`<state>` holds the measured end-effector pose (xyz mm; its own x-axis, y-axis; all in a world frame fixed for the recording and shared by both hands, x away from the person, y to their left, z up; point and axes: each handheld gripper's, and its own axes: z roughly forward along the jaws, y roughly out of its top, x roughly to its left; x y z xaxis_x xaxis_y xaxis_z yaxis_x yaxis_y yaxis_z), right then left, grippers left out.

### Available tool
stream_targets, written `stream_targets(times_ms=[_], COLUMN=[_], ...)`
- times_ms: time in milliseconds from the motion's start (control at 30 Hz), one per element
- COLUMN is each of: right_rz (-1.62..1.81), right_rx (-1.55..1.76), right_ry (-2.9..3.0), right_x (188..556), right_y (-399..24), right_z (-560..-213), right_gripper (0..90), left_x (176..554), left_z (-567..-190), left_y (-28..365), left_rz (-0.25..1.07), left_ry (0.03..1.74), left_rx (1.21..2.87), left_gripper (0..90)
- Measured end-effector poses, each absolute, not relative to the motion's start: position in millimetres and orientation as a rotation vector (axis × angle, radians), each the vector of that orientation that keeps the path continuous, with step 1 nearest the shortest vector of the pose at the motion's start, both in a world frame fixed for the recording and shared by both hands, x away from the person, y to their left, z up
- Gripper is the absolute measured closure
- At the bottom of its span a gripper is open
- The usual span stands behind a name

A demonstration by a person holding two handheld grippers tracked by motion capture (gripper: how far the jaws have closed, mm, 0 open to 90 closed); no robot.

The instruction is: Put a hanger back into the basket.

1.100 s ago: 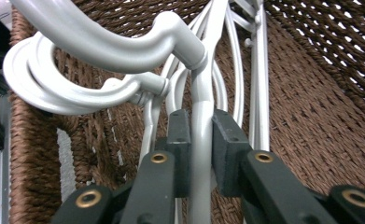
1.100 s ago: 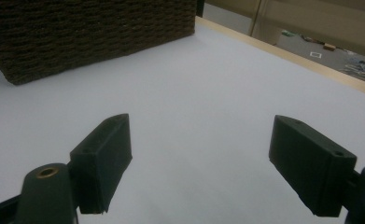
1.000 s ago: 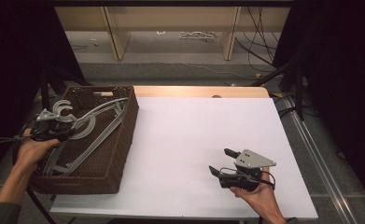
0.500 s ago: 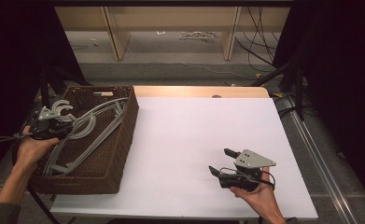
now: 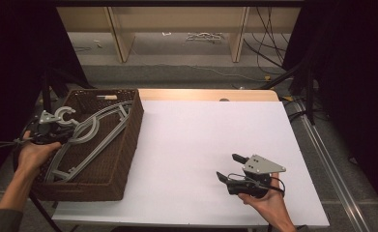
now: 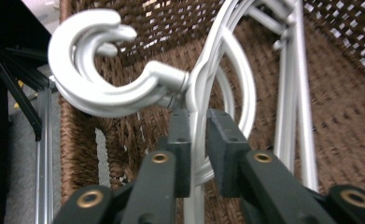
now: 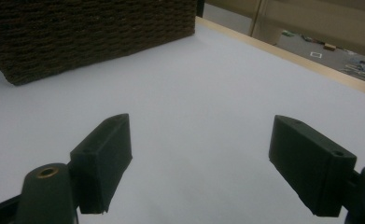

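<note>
The left gripper is clamped on the neck of a grey hanger lying in the wicker basket. The lift out has yet to happen. The right gripper waits wide open over the bare tabletop.

Silver-grey hangers in a brown woven basket, white table.
</note>
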<state>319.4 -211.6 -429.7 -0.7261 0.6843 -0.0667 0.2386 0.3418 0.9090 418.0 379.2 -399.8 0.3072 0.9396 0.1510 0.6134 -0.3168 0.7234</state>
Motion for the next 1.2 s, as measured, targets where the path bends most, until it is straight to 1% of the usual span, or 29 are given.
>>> stream_targets(times_ms=[100, 167, 233, 267, 300, 333, 433, 500, 533, 600, 667, 867, 1200], right_rz=[1.362, 1.362, 1.363, 1.363, 1.363, 1.365, 1.367, 1.366, 1.368, 1.365, 1.361, 1.375, 1.387], right_rx=[0.808, 0.809, 0.808, 0.813, 0.812, 0.813, 0.816, 0.816, 0.817, 0.816, 0.814, 0.825, 0.836], right_ry=[2.170, 2.171, 2.170, 2.173, 2.174, 2.167, 2.170, 2.171, 2.170, 2.171, 2.179, 2.180, 2.178], right_x=[319, 319, 319, 319, 319, 319, 319, 319, 319, 319, 318, 317, 316], right_y=[-211, -211, -211, -211, -211, -211, -211, -211, -211, -211, -211, -211, -209], right_z=[-430, -430, -429, -429, -429, -430, -429, -429, -429, -429, -429, -428, -427], right_gripper=[22.2, 22.2, 22.2, 22.2, 22.2, 22.2, 22.2, 22.2, 22.2, 22.1, 22.1, 22.0, 21.6], left_x=[415, 409, 408, 404, 404, 400, 392, 390, 385, 380, 377, 363, 345], left_z=[-396, -387, -386, -382, -382, -378, -372, -370, -367, -364, -362, -353, -348], left_y=[375, 371, 370, 366, 366, 361, 353, 350, 346, 341, 336, 316, 280], left_rz=[0.777, 0.763, 0.762, 0.751, 0.751, 0.745, 0.735, 0.727, 0.694, 0.676, 0.673, 0.661, 0.617], left_ry=[1.358, 1.310, 1.306, 1.306, 1.306, 1.298, 1.267, 1.256, 1.225, 1.196, 1.186, 1.110, 1.002], left_rx=[2.003, 2.008, 2.010, 1.985, 1.985, 1.930, 1.860, 1.840, 1.779, 1.750, 1.739, 1.707, 1.679], left_gripper=[71.3, 66.7, 60.5, 56.7, 55.4, 52.4, 44.2, 42.4, 41.4, 39.9, 37.0, 33.4, 31.2])
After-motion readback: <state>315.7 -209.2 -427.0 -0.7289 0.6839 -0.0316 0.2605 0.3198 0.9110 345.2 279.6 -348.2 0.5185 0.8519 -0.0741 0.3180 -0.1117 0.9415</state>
